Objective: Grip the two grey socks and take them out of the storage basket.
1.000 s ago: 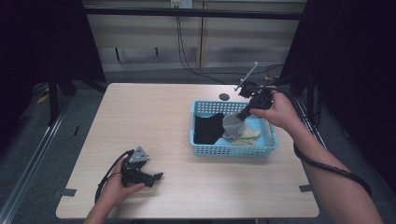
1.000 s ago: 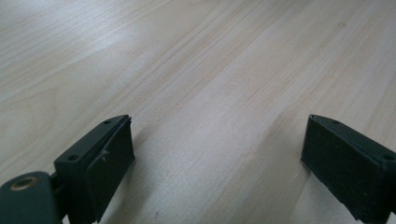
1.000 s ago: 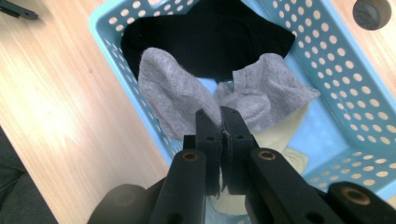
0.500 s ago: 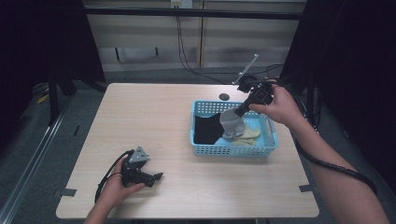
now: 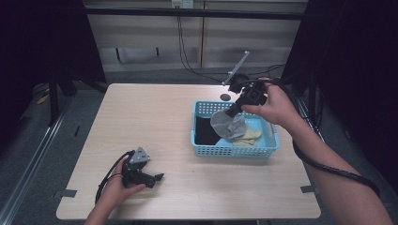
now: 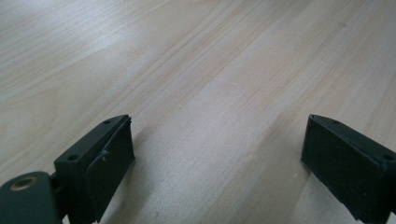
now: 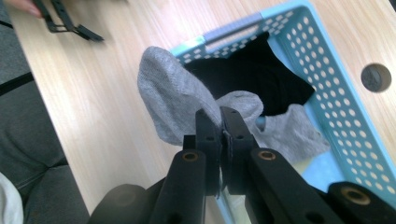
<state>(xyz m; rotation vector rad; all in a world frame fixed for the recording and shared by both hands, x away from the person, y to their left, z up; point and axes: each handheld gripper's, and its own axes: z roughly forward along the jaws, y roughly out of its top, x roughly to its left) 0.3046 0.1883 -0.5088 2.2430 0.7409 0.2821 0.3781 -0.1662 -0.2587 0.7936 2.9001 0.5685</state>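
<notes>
Right gripper [image 7: 220,122] pinched on grey sock [image 7: 173,100], lifted above blue basket [image 5: 234,151]. Thin hold near the cloth's edge: could slip free, or drag the black garment [image 7: 254,77] along. Left gripper [image 5: 149,177] wide apart, resting idle on table [image 5: 155,117].

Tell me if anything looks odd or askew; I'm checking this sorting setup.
Nothing is spilled or damaged. The right gripper holds a grey sock that hangs partly out of the blue basket. The left gripper rests open on the table.
</notes>
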